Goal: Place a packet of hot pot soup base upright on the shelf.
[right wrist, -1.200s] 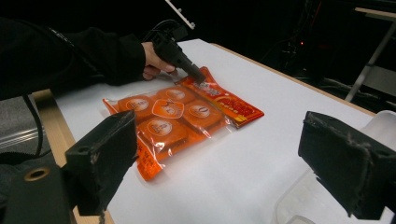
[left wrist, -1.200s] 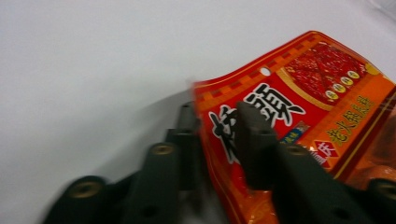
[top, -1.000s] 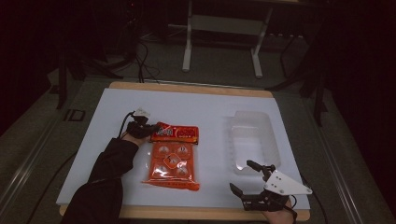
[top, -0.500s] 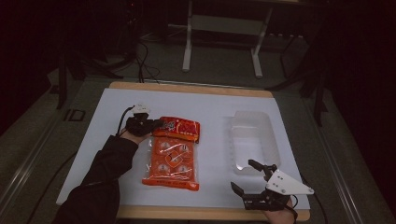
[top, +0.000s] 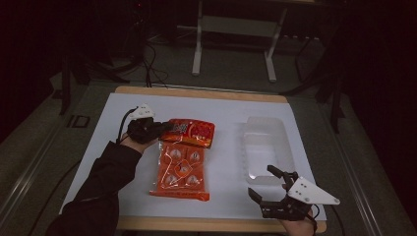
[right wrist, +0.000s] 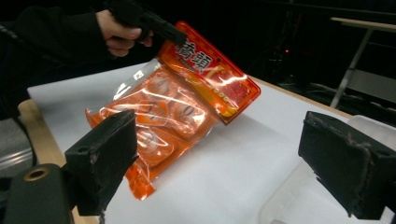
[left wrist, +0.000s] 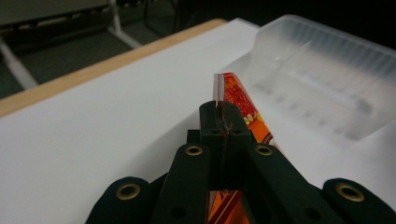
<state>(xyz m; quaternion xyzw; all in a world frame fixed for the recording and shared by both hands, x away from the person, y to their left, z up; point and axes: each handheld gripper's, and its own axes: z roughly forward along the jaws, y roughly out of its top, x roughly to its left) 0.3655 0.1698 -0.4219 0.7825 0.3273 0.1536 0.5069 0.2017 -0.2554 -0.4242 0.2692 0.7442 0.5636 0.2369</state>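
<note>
An orange snack packet with a red header card and clear blister pockets lies lengthwise on the white tabletop, its top end lifted, left of a clear plastic tray.

Room: dim, dark beyond the table. Table: wooden top with pale edge band, covered by a white sheet. Floor: grey carpet. Behind the table: a white metal stand with two legs on the floor. Black cables trail across the floor at back left.
</note>
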